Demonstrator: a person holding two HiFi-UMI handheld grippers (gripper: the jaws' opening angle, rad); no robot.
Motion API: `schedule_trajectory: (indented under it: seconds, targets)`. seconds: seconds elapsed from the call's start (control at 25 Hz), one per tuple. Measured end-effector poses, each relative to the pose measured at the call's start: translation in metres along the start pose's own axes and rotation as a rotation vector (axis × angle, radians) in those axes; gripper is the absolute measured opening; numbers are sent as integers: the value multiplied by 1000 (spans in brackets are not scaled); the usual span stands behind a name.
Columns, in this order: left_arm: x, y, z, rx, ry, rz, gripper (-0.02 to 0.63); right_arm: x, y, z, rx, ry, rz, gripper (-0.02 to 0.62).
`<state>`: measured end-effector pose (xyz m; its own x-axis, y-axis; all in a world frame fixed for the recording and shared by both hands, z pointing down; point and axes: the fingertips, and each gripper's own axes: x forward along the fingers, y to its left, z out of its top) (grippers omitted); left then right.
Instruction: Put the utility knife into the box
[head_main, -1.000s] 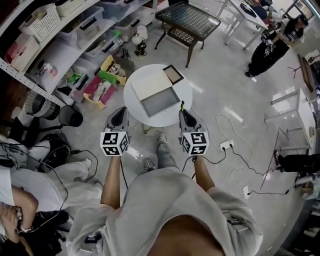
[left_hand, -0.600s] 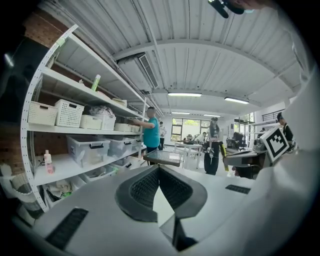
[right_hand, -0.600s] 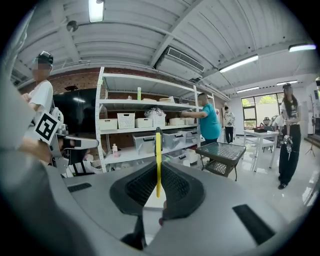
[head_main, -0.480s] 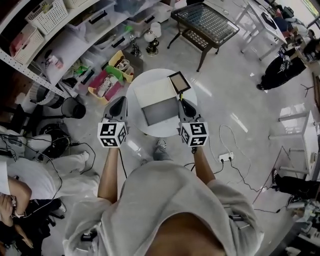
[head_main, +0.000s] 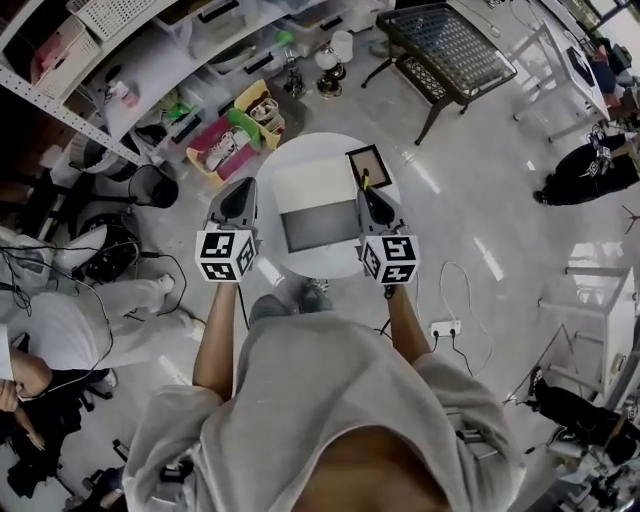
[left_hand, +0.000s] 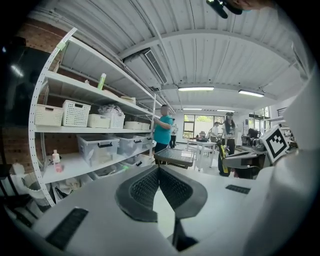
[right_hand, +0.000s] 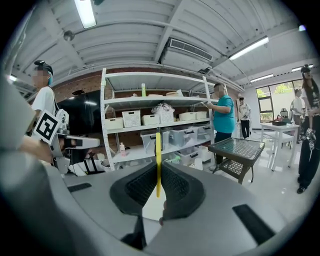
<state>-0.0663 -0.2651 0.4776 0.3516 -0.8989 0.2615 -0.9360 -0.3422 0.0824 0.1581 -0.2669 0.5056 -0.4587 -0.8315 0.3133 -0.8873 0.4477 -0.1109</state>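
A thin yellow utility knife (right_hand: 158, 159) stands upright between the jaws of my right gripper (right_hand: 158, 170), which is shut on it. In the head view the knife (head_main: 365, 181) pokes out ahead of the right gripper (head_main: 368, 193), above the right side of the round white table (head_main: 322, 265). On the table an open box (head_main: 318, 226) shows its grey inside, with its white lid (head_main: 310, 183) just behind it. A small dark framed panel (head_main: 368, 165) lies at the back right. My left gripper (head_main: 241, 190) hovers at the table's left edge, shut (left_hand: 159, 170) on nothing.
Metal shelving with bins and baskets (head_main: 190, 60) runs along the far left, with colourful trays (head_main: 235, 140) on the floor below. A black glass-top table (head_main: 450, 45) stands beyond. A power strip with cables (head_main: 442, 328) lies at the right, and a seated person (head_main: 60, 330) is at the left.
Both grippers have moved forward from in front of the table to either side of the box. The knife stays in the right gripper. The view has swung left.
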Motion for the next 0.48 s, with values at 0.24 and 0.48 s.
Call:
schedule_trajectory:
  seconds: [0.24, 0.48]
  targets:
    - [8, 1, -17, -14, 42, 17, 20, 8, -2, -18, 23, 42, 28, 48]
    - [20, 5, -33, -30, 76, -4, 20, 15, -2, -40, 42, 102, 16, 48]
